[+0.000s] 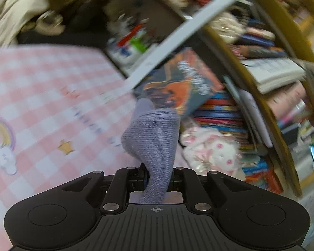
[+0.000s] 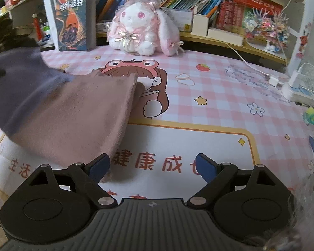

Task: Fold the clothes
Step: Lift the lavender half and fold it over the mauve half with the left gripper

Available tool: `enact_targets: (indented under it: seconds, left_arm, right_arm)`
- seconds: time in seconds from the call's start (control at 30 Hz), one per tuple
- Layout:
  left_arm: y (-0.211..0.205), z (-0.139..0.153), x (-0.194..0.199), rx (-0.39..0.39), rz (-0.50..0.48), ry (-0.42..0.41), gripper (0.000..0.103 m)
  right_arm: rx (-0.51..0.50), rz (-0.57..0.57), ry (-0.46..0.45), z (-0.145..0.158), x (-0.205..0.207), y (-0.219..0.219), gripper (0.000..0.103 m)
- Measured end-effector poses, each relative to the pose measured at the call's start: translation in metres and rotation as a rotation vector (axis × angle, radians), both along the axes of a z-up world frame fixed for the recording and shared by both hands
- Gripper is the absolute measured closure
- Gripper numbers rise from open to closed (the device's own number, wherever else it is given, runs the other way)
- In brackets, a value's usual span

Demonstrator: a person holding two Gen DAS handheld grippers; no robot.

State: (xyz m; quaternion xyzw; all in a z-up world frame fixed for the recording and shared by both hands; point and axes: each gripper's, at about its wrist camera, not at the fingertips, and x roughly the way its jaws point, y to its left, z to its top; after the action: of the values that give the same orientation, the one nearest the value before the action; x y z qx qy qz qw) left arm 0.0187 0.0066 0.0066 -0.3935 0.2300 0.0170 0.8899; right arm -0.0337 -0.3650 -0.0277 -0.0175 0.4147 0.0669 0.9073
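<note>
Your left gripper (image 1: 157,179) is pinching a purple knitted garment (image 1: 151,146) between closed jaws; the cloth is bunching up out of the fingers and rising in a twisted fold in front of the lens. That view is blurring and tilting, with the pink checked desk mat (image 1: 41,87) sloping off to the left and a bookshelf (image 1: 268,104) crowding the right.

Your right gripper (image 2: 152,167) is hanging with its blue-padded fingers (image 2: 205,167) spread wide and nothing between them, low over the white panel of the mat (image 2: 198,108). In that view the garment (image 2: 69,117) is lying on the left part of the mat, showing a dusty pink face with a purple section (image 2: 14,87) lifting toward the left edge of the frame. Its near corner is sitting just beside your right gripper's left finger, partly behind it; I cannot tell whether they are touching.

A white and pink plush rabbit (image 2: 140,27) is sitting at the back of the mat beside an upright book (image 2: 73,21).
</note>
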Motion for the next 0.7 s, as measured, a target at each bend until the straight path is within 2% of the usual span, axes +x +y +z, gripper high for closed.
enact_targets:
  seconds: [0.17, 0.27, 0.33, 0.4, 0.47, 0.53, 0.57, 0.6, 0.7]
  left_arm:
    - [-0.056, 0.035, -0.006, 0.167, -0.037, -0.06, 0.092]
    - [-0.108, 0.044, -0.017, 0.342, -0.094, -0.078, 0.091]
    - [-0.153, 0.037, -0.024, 0.492, -0.187, -0.072, 0.089]
    - [-0.199, 0.017, -0.029, 0.648, -0.329, -0.035, 0.075]
    - [-0.235, -0.011, -0.032, 0.749, -0.481, 0.048, 0.066]
    - [-0.258, -0.027, -0.036, 0.842, -0.544, 0.083, 0.052]
    - [-0.269, -0.035, -0.039, 0.889, -0.576, 0.101, 0.037]
    - [-0.278, -0.041, -0.041, 0.922, -0.6, 0.115, 0.029]
    - [-0.275, -0.032, -0.044, 0.887, -0.599, 0.116, 0.028]
  right_arm:
    - [0.022, 0.059, 0.008, -0.004, 0.001, -0.02, 0.014]
    - [0.032, 0.085, 0.013, -0.006, 0.0, -0.031, 0.014]
    - [0.04, 0.095, 0.018, -0.008, 0.0, -0.04, 0.014]
    - [0.048, 0.104, 0.024, -0.009, 0.0, -0.048, 0.014]
    - [0.054, 0.115, 0.03, -0.01, 0.0, -0.054, 0.014]
    - [0.057, 0.126, 0.032, -0.011, -0.001, -0.059, 0.014]
    - [0.059, 0.131, 0.033, -0.011, -0.002, -0.061, 0.014]
    - [0.061, 0.136, 0.035, -0.012, -0.002, -0.063, 0.014]
    - [0.067, 0.147, 0.04, -0.013, -0.002, -0.069, 0.014]
